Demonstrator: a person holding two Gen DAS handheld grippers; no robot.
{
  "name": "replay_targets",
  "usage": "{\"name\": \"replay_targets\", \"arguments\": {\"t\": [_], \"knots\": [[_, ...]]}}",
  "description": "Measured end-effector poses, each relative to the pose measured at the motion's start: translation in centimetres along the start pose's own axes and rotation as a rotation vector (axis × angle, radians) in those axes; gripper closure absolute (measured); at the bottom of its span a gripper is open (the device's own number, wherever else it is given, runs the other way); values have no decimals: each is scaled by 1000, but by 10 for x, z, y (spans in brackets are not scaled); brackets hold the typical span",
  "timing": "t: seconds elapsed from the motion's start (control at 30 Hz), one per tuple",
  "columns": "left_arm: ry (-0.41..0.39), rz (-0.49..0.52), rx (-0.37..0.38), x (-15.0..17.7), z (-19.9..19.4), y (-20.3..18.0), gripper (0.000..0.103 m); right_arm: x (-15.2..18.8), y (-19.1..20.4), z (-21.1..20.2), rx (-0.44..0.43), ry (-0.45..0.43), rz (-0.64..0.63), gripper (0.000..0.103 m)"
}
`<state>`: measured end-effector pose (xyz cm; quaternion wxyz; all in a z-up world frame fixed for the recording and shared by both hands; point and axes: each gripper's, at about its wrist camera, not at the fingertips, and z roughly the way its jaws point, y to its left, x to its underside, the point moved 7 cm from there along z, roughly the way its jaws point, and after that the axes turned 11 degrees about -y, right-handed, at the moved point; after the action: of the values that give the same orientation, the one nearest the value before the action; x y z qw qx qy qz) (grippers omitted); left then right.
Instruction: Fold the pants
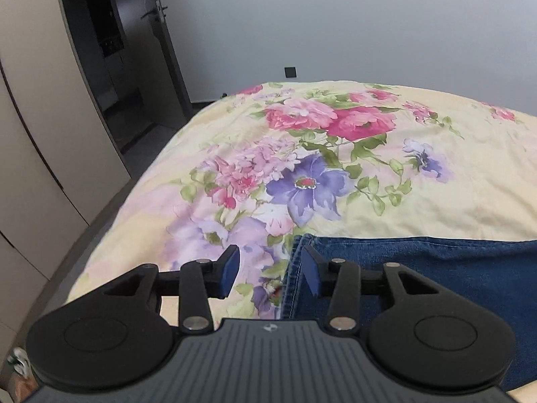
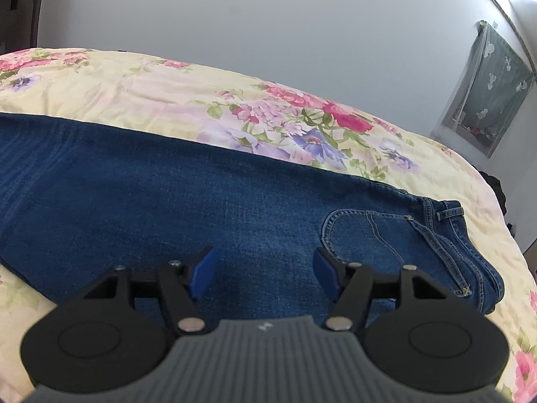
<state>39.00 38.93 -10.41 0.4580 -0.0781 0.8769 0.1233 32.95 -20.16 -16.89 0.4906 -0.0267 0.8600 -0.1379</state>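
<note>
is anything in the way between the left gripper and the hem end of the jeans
Nothing visible. The left gripper hangs open right over the hem edge of the jeans, with only the floral bedspread beside it. The right gripper is open above the denim near the back pocket, also unobstructed.

Bedspread [image 1: 419, 201] beyond jeans [image 1: 436, 268] lies flat and bare from 10 to 2 o'clock, free passage to far edge. Wall [image 1: 335, 27] closes 12 o'clock past the bed. Wardrobe doors [image 1: 30, 134] stand close along bed's edge at 9 o'clock, narrow floor strip betw. Open doorway [image 1: 110, 67] at 11. Right wrist view: jeans [image 2: 167, 201] flat, bedspread [image 2: 134, 90] bare; window [image 2: 486, 94] at 2.
</note>
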Motion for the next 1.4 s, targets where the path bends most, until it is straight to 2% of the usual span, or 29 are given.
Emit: {"name": "replay_targets", "arguments": {"t": [0.13, 0.27, 0.4, 0.5, 0.6, 0.63, 0.67, 0.7, 0.8, 0.83, 0.97, 1.1, 1.27, 1.4], "knots": [[88, -161, 98, 26, -17, 12, 51, 5, -5, -3, 38, 4, 25, 43], [154, -415, 186, 62, -34, 25, 51, 11, -11, -14, 64, -4, 48, 43], [174, -673, 185, 101, -40, 43, 51, 17, -11, -31, 63, -15, 47, 43], [173, -851, 190, 124, -32, 52, 51, 21, -7, -41, 47, -25, 31, 38], [156, -1008, 201, 136, -17, 55, 51, 25, -6, -47, 39, -27, 21, 37], [143, -1033, 208, 136, -15, 54, 51, 27, -7, -48, 46, -27, 18, 37], [131, -1039, 198, 134, -14, 52, 51, 28, -9, -50, 51, -26, 16, 37], [124, -1025, 178, 130, -14, 50, 57, 29, -12, -51, 56, -23, 16, 37], [143, -905, 69, 117, -10, 47, 94, 35, -23, -52, 47, 9, 49, 37], [131, -866, 52, 109, -11, 47, 96, 37, -27, -52, 44, 21, 73, 37], [98, -671, -47, 82, -11, 39, 96, 45, -43, -58, 75, 57, 147, 37], [118, -525, -114, 83, -3, 26, 96, 58, -44, -77, 129, 77, 238, 38], [142, -527, -126, 86, -1, 26, 96, 70, -38, -84, 198, 106, 326, 46], [152, -500, -134, 86, -2, 23, 96, 83, -43, -71, 235, 174, 370, 51]]}}
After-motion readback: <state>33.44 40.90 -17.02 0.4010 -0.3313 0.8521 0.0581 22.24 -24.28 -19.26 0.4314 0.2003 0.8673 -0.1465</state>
